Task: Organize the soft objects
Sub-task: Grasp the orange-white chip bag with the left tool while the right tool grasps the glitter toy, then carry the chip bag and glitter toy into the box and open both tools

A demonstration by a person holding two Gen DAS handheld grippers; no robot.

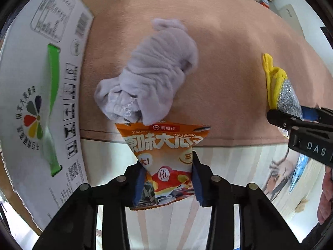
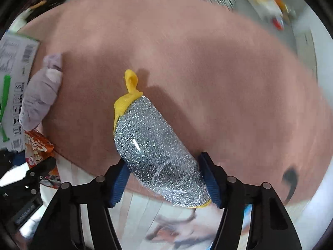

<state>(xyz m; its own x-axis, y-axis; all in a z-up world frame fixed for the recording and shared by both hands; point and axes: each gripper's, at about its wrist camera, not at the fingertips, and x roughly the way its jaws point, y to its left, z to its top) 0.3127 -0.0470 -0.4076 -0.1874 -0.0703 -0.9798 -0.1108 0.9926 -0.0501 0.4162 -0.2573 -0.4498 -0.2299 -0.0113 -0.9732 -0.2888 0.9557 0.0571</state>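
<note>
A: Why is the left gripper [image 1: 166, 177] clamped on the orange snack packet [image 1: 164, 156]?

B: Probably to lift it clear of the lilac cloth bundle [image 1: 154, 73] on the pink mat [image 1: 229, 62].

A: And the right gripper [image 2: 164, 179]?

B: Its blue pads [image 2: 209, 179] flank the glittery silver sponge [image 2: 158, 152]; blur hides whether they're clamped or apart.

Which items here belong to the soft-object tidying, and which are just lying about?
Part of the job:
- orange snack packet, pinched in the left gripper
- silver-and-yellow scrubber, between the right gripper's pads
- bundled lavender cloth on the pink mat

Just lying about:
- white printed carton with green handle, beside the mat
- blurred clutter beyond the mat's far edge
</note>
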